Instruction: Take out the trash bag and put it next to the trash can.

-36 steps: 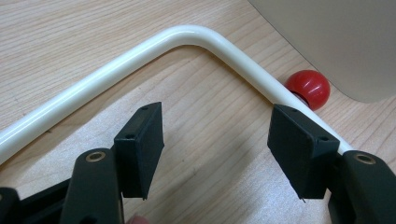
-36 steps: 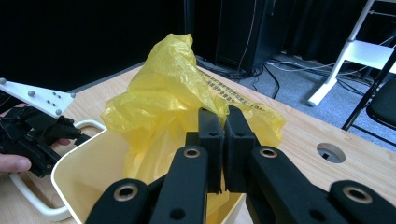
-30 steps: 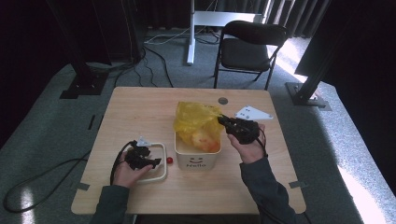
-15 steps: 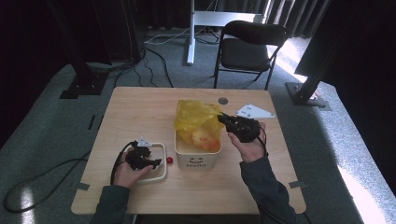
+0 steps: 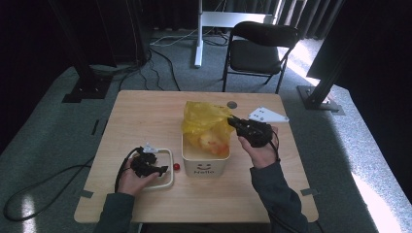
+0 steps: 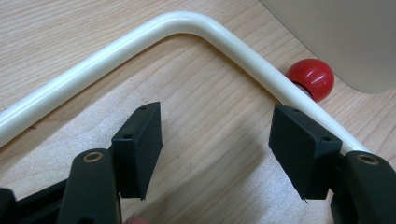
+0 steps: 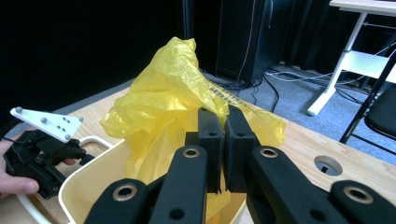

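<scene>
A cream bin (image 5: 204, 167) marked "Hello" stands mid-table with a crumpled yellow bag (image 5: 204, 121) rising out of it. At the bin's right rim my right gripper (image 5: 232, 121) is shut, its jaws (image 7: 223, 140) pressed together on a thin fold of the yellow bag (image 7: 163, 93). To the left of the bin lies a white tube loop (image 5: 167, 155) with a small red ball (image 5: 177, 167) beside it. My left gripper (image 5: 156, 167) rests low over that loop. Its jaws (image 6: 215, 140) stand open above bare wood inside the white tube (image 6: 187, 23), near the red ball (image 6: 311, 78).
A round hole (image 5: 232, 104) is set in the table behind the bin. A black folding chair (image 5: 262, 48) and a white desk leg (image 5: 198, 43) stand beyond the far edge. Cables cross the carpet at the left.
</scene>
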